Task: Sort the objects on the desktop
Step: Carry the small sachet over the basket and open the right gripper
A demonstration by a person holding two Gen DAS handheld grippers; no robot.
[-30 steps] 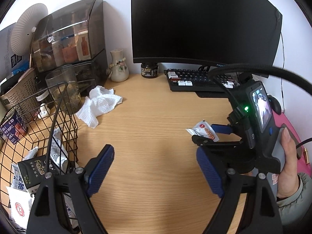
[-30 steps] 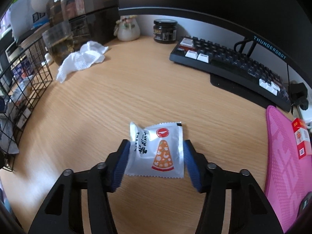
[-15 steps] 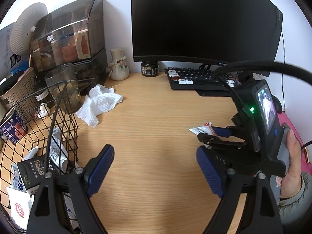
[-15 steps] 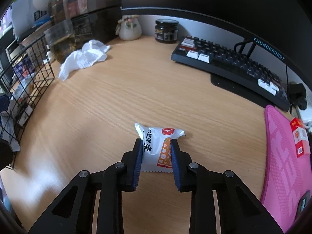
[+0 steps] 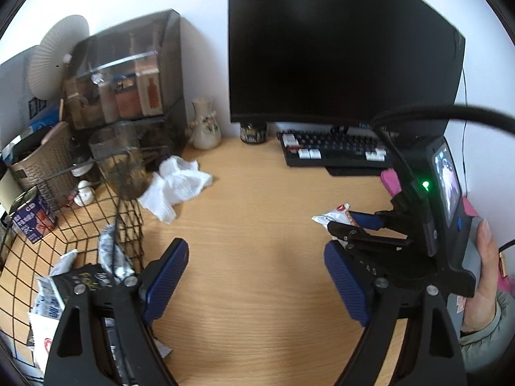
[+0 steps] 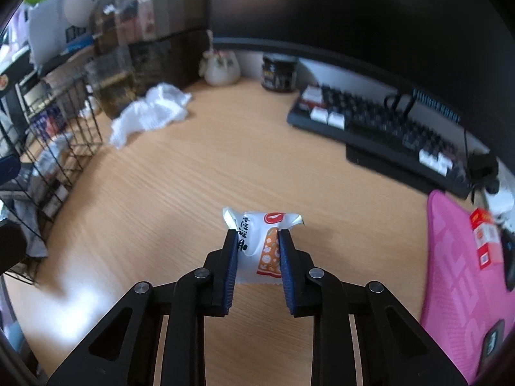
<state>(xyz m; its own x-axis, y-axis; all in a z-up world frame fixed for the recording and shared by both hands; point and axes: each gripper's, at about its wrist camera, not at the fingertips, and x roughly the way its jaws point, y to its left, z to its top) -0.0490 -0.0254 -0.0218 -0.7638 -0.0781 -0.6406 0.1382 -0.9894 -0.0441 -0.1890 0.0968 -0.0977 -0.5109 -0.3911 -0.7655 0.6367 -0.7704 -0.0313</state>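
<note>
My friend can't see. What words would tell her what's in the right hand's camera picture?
The right gripper is closing its blue-padded jaws on a small white snack packet with an orange picture above a light wooden desk. Behind lie a crumpled white tissue, a black wire basket, a dark keyboard and a pink mat.

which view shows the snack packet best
The right wrist view: the snack packet sits centred and close, pinched between the right gripper fingers as they close, its red and orange print readable. The left wrist view shows only a small crumpled end sticking out of that gripper, side on.
</note>
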